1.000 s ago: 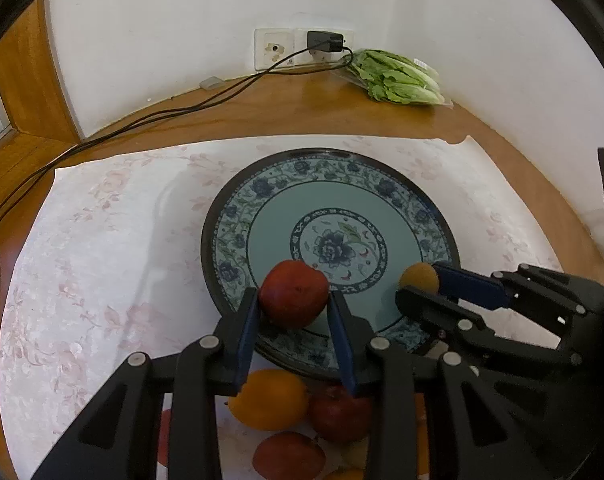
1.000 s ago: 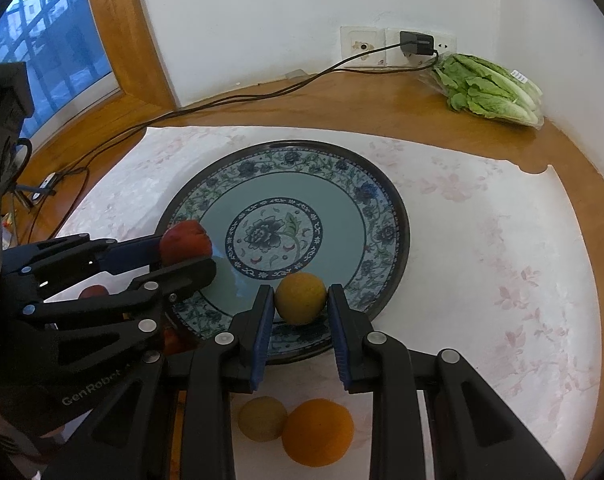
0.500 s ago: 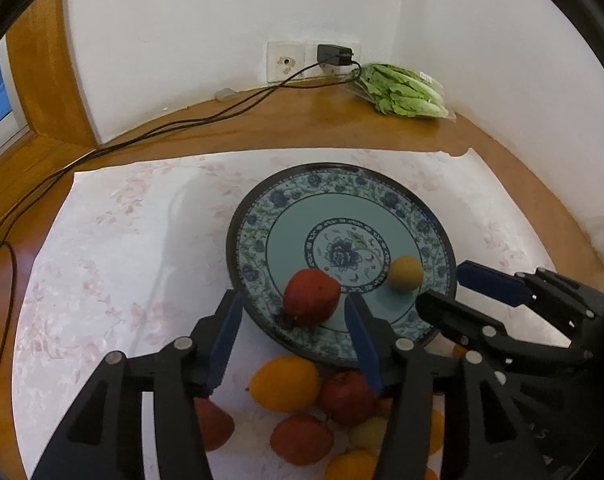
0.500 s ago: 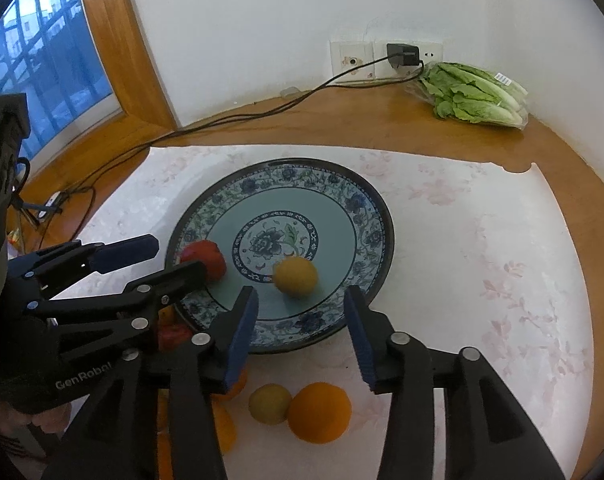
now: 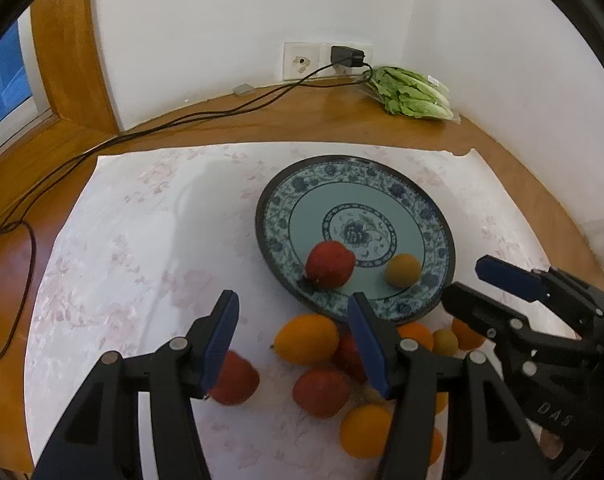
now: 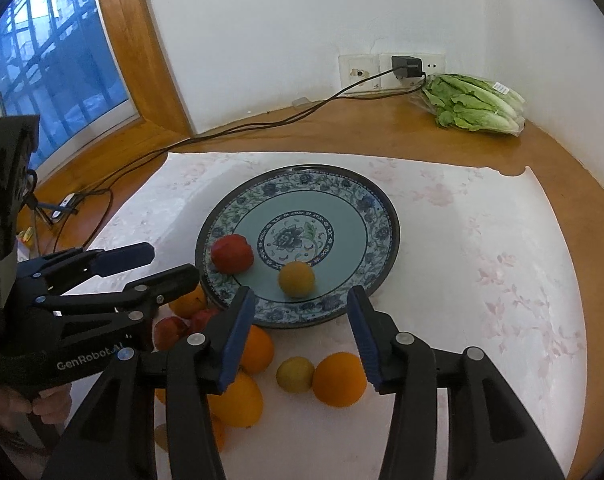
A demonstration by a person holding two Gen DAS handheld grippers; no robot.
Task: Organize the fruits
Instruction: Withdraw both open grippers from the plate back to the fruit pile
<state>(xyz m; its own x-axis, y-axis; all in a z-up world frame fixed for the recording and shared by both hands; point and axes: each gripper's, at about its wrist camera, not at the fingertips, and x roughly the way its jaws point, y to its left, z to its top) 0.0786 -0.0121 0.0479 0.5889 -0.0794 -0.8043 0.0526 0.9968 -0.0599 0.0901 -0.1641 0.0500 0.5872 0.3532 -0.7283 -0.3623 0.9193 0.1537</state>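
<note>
A blue patterned plate [image 5: 382, 184] [image 6: 366, 200] sits on a white floral cloth. On it lie a red fruit [image 5: 329, 264] [image 6: 232, 253] and a small yellow fruit [image 5: 402, 271] [image 6: 296, 279]. My left gripper [image 5: 291, 332] [image 6: 163, 266] is open and empty, above the loose fruit in front of the plate. My right gripper [image 6: 299, 332] [image 5: 468, 286] is open and empty, just short of the plate's near rim. Several oranges [image 6: 339, 379] [image 5: 306, 338], red fruits [image 5: 321, 392] and a small yellow fruit [image 6: 295, 374] lie on the cloth near the grippers.
A bag of lettuce [image 5: 412, 94] [image 6: 474, 104] lies in the back right corner by a wall socket with a charger [image 6: 406, 67]. A black cable [image 5: 181, 120] runs along the wooden sill to the left. A window [image 6: 41, 68] is at the left.
Both grippers have opened, let go of the red fruit and the yellow fruit on the plate, and drawn back toward me. The two fruits stay on the plate.
</note>
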